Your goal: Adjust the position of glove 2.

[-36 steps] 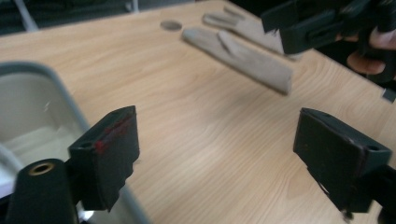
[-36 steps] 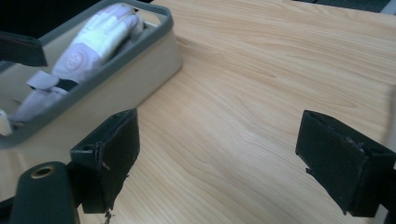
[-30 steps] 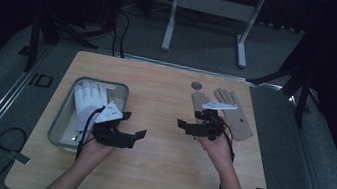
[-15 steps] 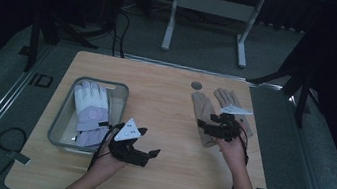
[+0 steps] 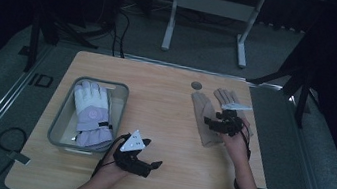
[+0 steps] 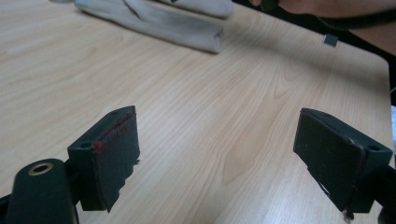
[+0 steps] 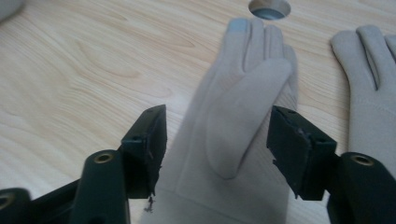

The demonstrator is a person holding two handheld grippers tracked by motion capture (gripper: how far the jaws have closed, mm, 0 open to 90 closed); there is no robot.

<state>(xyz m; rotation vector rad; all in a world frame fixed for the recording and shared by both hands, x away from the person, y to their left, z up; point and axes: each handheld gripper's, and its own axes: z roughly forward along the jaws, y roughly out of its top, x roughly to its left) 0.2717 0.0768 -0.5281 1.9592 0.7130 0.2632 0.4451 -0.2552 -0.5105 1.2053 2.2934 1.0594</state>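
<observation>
Two beige gloves lie flat at the table's right: one [image 5: 202, 114] [image 7: 233, 93] nearer the middle, the other [image 5: 225, 97] [image 7: 369, 84] beside it. My right gripper [image 5: 208, 124] [image 7: 219, 149] hovers low over the nearer glove's cuff end. Its jaws have just been closing and now straddle the glove with a small gap on each side. My left gripper [image 5: 150, 167] [image 6: 219, 158] is open above bare wood near the front edge, with nothing between its jaws. A white and lavender padded glove [image 5: 91, 108] lies in the grey bin [image 5: 58, 123].
A round cable hole [image 5: 196, 85] [image 7: 269, 8] sits just beyond the beige gloves' fingertips. The bin stands on the left part of the table. Bare wood lies between the bin and the beige gloves. Table legs and cables stand on the floor behind.
My left gripper has come away from the bin, down toward the front edge. My right gripper has shifted right and lower onto the beige glove, and its jaws have narrowed.
</observation>
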